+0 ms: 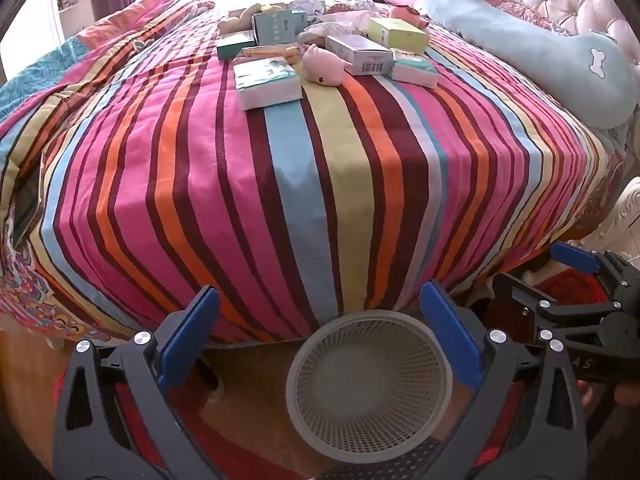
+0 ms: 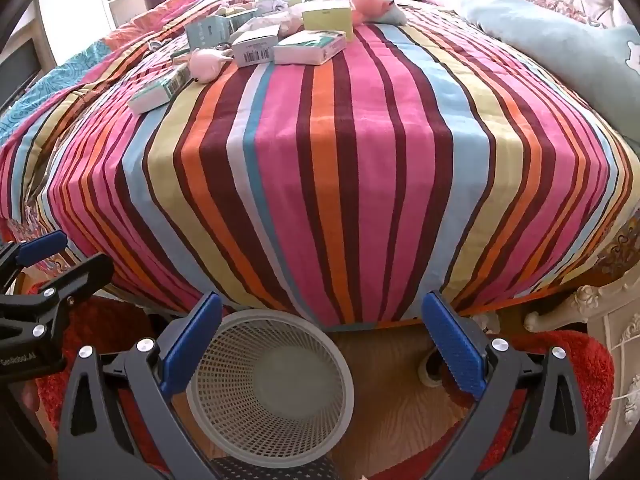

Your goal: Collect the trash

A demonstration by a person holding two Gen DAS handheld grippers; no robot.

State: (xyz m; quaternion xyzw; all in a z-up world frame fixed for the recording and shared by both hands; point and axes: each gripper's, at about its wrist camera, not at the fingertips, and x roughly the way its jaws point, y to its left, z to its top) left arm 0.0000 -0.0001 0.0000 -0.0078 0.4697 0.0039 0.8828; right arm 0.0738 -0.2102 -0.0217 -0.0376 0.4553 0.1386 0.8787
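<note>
Both the left claw (image 1: 320,336) and the right claw (image 2: 322,340) stand wide and empty above the mesh wastebasket (image 1: 370,384). Across the bed (image 1: 280,184) from the wastebasket lie cardboard boxes (image 1: 358,55) and crumpled paper (image 1: 310,3): probably light and crushable, so grip boxes across narrow faces.

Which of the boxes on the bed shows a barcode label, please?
The grey-white box beside the pink plush toy; the other boxes show no barcode.
</note>
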